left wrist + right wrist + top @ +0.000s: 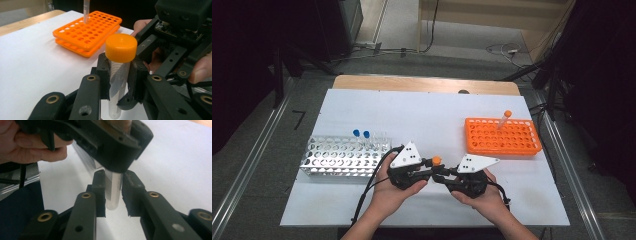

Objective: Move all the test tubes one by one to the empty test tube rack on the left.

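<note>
The clear plastic tube with the orange screw cap (120, 72) stands upright in mid-air between the two hand-held grippers, above the white table sheet (432, 115) and well to the near left of the orange plastic rack (502, 137), which serves here as the landmark. The left gripper (119, 75) has its jaws closed on the tube just under the cap, so the cap stays free and the tube hangs straight down.

The right gripper (113, 192), coming from the rack's side, brackets the lower, rounded end of the same tube. Its jaws stand narrowly parted, with the left pad at or very near the wall and a thin gap showing at the other pad; I cannot tell whether it already grips.

This looks like a hand-over. Holding high with one tool leaves the lower body open for the other, and the right hand is the one nearer the orange rack, where a second orange-capped tube (503, 120) already leans in a back-row hole.

Far to the left of the orange rack sits a silver metal rack (344, 157) carrying blue-capped tubes (361, 135) at its back edge. Capped tubes sorted by colour would explain why this orange one is travelling rightward.
</note>
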